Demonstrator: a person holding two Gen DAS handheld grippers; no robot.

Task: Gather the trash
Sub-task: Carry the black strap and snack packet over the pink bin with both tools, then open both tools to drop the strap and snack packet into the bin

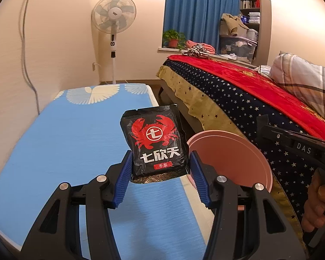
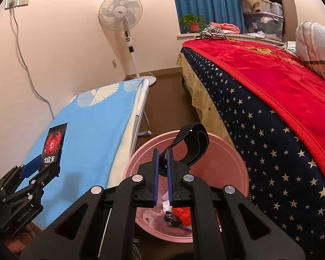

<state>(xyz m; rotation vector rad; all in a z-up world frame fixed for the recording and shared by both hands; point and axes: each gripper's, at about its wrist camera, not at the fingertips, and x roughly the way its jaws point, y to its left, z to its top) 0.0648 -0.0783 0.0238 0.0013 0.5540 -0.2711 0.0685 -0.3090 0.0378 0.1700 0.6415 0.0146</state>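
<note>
My left gripper (image 1: 161, 162) is shut on a black packet with a red crab print (image 1: 154, 140) and holds it upright above the blue table (image 1: 64, 147), near its right edge. The packet also shows in the right wrist view (image 2: 53, 149). My right gripper (image 2: 162, 159) is shut on a black elastic strap (image 2: 190, 143) and holds it over the pink trash bin (image 2: 227, 158). The bin holds red, white and dark scraps (image 2: 177, 214). In the left wrist view the bin (image 1: 234, 151) stands just right of the packet.
A bed with a star-print sheet and red blanket (image 2: 270, 99) runs along the right, close to the bin. A white standing fan (image 2: 127, 34) is by the far wall. A grey cable (image 2: 30, 75) hangs down the wall left of the table. Brown floor (image 2: 166, 91) lies between table and bed.
</note>
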